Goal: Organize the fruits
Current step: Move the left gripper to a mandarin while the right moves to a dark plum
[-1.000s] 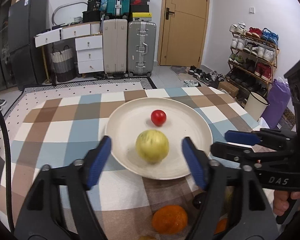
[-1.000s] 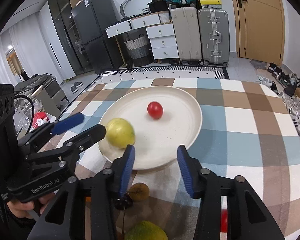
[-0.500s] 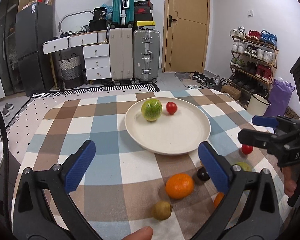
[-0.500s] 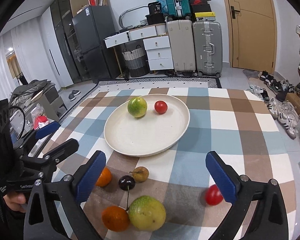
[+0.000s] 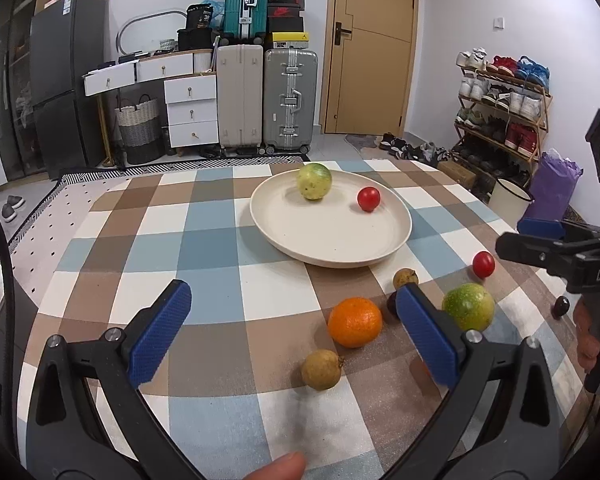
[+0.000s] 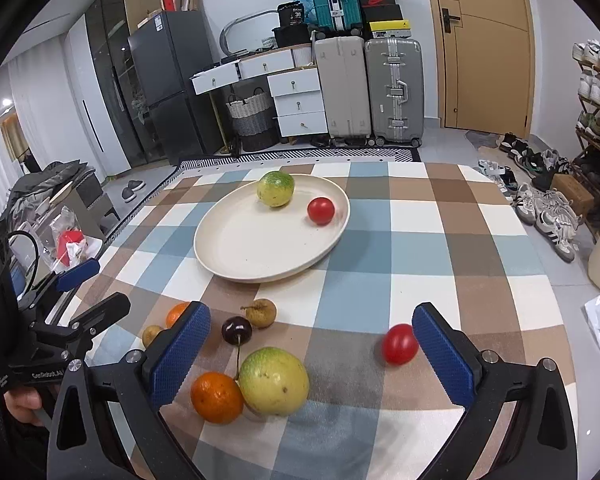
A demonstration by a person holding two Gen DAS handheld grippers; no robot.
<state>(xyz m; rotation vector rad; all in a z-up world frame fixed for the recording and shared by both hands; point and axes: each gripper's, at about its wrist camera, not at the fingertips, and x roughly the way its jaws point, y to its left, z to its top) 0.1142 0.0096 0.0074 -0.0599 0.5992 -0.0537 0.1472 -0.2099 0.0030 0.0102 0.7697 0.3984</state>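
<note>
A cream plate [image 5: 332,236] [image 6: 240,248] on the checked tablecloth holds a yellow-green fruit [image 5: 314,181] [image 6: 276,189] and a small red tomato [image 5: 369,199] [image 6: 321,211]. On the cloth in front lie an orange [image 5: 355,322] [image 6: 217,397], a green-yellow fruit [image 5: 468,306] [image 6: 274,381], a dark cherry [image 6: 237,330], brown longans [image 5: 322,369] [image 6: 262,312] and a red tomato [image 5: 483,264] [image 6: 399,344]. My left gripper [image 5: 292,332] is open and empty above the near cloth. My right gripper [image 6: 312,350] is open and empty over the loose fruit.
The table's far edge borders a patterned rug. Suitcases [image 5: 260,96], drawers [image 5: 188,108] and a fridge [image 5: 64,80] stand behind. A shoe rack [image 5: 500,108] and a white bin [image 5: 508,200] are at the right. A thumb tip [image 5: 276,468] shows at the bottom.
Both grippers have pulled back from the plate and opened wide. The yellow-green fruit, earlier between my left fingers, now rests at the plate's far side.
</note>
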